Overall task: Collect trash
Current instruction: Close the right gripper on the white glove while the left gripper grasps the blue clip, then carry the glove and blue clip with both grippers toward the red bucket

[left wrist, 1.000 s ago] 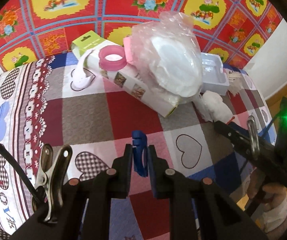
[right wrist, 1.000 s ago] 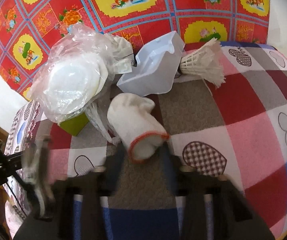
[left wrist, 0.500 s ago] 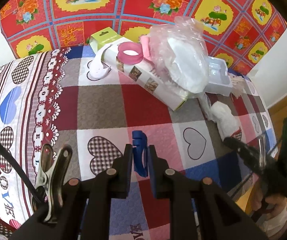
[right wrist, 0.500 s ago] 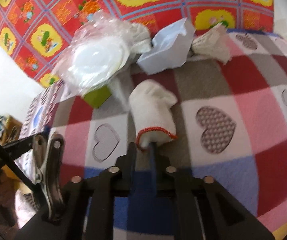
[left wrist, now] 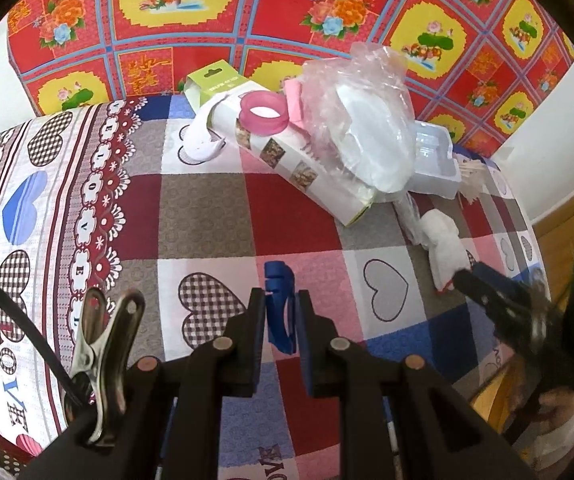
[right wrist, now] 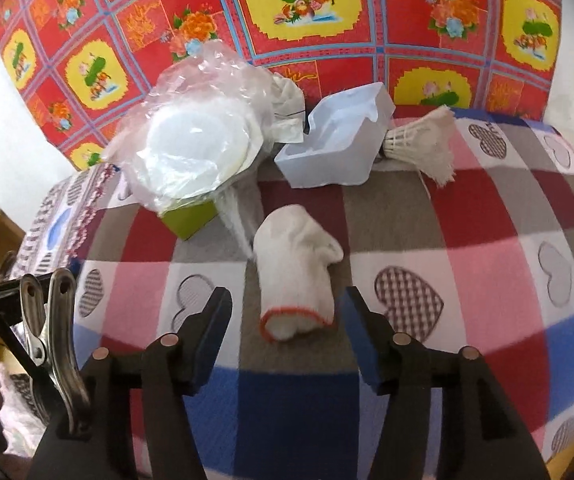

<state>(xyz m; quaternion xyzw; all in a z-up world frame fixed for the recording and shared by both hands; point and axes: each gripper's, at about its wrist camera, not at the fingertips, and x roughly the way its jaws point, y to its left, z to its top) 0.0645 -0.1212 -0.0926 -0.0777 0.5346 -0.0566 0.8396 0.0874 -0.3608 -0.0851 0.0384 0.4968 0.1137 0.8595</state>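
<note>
Right hand-held gripper (right wrist: 287, 320): jaws opening, standing either side of a white knitted glove (right wrist: 295, 276) without pressing it. The glove lies on the checked, heart-patterned tabletop (right wrist: 487, 248), its red-trimmed cuff nearest, limp and lumpy. Left hand-held gripper (left wrist: 281, 312): nearly closed, a blue plastic piece (left wrist: 279, 304) between the pads. Beyond the glove: a green-and-white carton (left wrist: 287, 156) under a crumpled clear bag holding white plates (right wrist: 195, 144), a white moulded tray (right wrist: 339, 148) beside it, and a feather shuttlecock (right wrist: 423, 144) touching the tray's right side.
</note>
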